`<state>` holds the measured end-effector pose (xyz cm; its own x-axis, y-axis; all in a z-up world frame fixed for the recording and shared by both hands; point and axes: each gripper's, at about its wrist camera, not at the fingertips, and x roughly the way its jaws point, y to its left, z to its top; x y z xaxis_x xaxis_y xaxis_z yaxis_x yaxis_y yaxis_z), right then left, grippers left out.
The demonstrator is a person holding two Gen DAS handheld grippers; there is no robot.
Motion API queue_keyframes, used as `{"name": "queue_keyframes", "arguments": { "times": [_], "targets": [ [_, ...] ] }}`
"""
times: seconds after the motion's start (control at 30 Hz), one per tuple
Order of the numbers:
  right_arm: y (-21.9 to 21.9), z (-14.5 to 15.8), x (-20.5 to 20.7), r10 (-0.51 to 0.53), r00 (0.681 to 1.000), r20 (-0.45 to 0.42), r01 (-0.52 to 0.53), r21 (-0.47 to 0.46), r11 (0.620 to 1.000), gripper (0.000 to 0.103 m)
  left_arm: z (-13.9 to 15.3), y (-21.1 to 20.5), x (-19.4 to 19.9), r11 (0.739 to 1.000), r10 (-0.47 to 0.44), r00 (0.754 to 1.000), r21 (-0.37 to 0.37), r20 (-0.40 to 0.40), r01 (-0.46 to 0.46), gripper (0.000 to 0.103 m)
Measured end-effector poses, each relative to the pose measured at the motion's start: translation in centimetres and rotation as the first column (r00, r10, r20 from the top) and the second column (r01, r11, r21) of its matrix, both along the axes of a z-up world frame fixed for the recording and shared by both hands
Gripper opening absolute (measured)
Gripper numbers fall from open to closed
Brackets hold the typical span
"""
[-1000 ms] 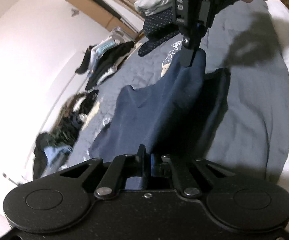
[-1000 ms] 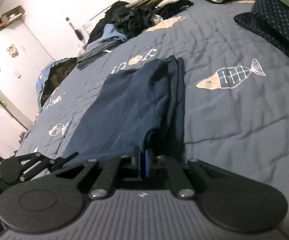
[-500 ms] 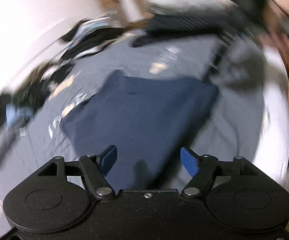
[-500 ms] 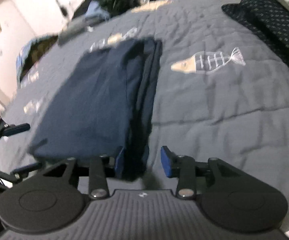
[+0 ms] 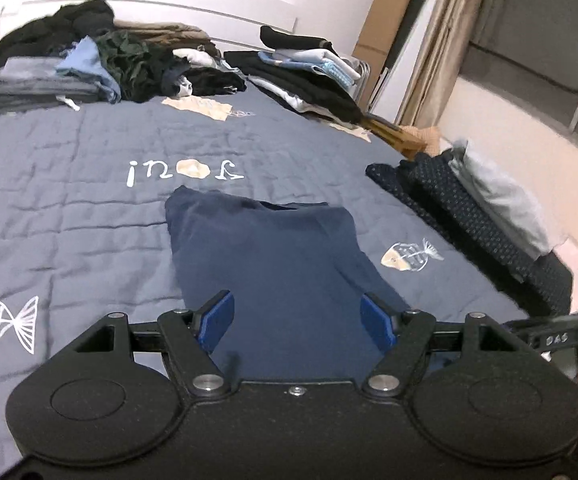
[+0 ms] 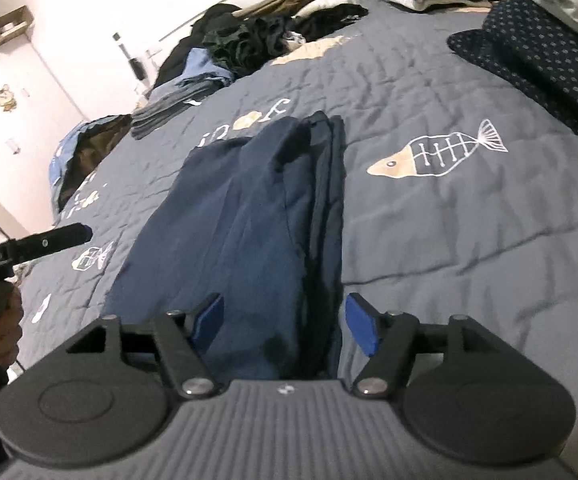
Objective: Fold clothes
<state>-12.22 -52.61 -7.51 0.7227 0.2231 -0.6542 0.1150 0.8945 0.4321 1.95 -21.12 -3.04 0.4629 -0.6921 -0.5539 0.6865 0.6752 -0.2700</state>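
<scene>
Blue-grey quilt [image 5: 89, 216] with fish prints spread beneath both tongs. Heaps of dark unsorted clothes [image 5: 137, 60] far beyond the tips; dotted navy stack [image 5: 477, 216] off to the right of them. Folded navy garment [image 5: 273, 264] flat on the quilt, just ahead of and under both sets of tips, its layered edge on the right in the right wrist view. Left gripper [image 5: 297, 318] wide, pads clear of the cloth. Right gripper [image 6: 285, 322] wide, just opened further, nothing pinched.
</scene>
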Motion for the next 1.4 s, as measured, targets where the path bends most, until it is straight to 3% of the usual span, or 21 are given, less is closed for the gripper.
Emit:
{"name": "queue_keyframes", "arguments": {
  "times": [0.1,0.37,0.47,0.6,0.8,0.93,1.07,1.2,1.4],
  "targets": [
    [0.3,0.4,0.3,0.001,1.000,-0.012,-0.002,-0.010,1.000,0.072,-0.1,-0.4,-0.6,1.000,-0.007,0.999,0.026,0.033,0.006,0.078],
    [-1.0,-0.9,1.6,0.048,0.997,-0.057,-0.044,0.081,0.996,0.076,-1.3,-0.2,0.2,0.999,0.019,1.000,0.051,0.007,-0.019,0.078],
    [-1.5,-1.7,2.3,0.059,0.994,-0.091,-0.053,0.071,0.996,0.076,-1.3,-0.3,0.3,0.997,0.027,1.000,0.069,0.012,-0.028,0.078],
    [-3.4,-2.7,3.1,0.065,0.984,-0.165,-0.040,0.152,0.987,0.076,-1.0,-0.2,0.3,0.997,0.042,0.999,0.059,0.007,-0.043,0.078],
    [-4.3,-3.0,3.8,0.163,0.967,-0.198,-0.123,0.198,0.972,0.082,0.1,0.2,-1.1,0.999,0.033,0.999,0.029,0.030,-0.034,0.079],
    [-4.0,-3.3,5.3,0.254,0.944,-0.213,-0.202,0.237,0.950,0.095,0.9,1.1,-2.5,0.999,0.040,0.997,0.014,0.061,-0.041,0.079],
    [-3.5,-3.3,5.9,0.306,0.931,-0.198,-0.238,0.306,0.922,0.096,1.4,1.7,-3.3,0.999,0.048,0.996,0.004,0.081,-0.048,0.079],
    [-2.4,-3.3,6.1,0.384,0.904,-0.190,-0.314,0.316,0.895,0.097,1.4,1.7,-3.3,0.999,0.052,0.995,0.005,0.081,-0.052,0.079],
    [-4.2,-4.3,7.0,0.397,0.904,-0.159,-0.310,0.397,0.864,0.098,1.8,1.2,-3.0,0.998,0.068,0.994,0.006,0.086,-0.069,0.079]
  ]
}}
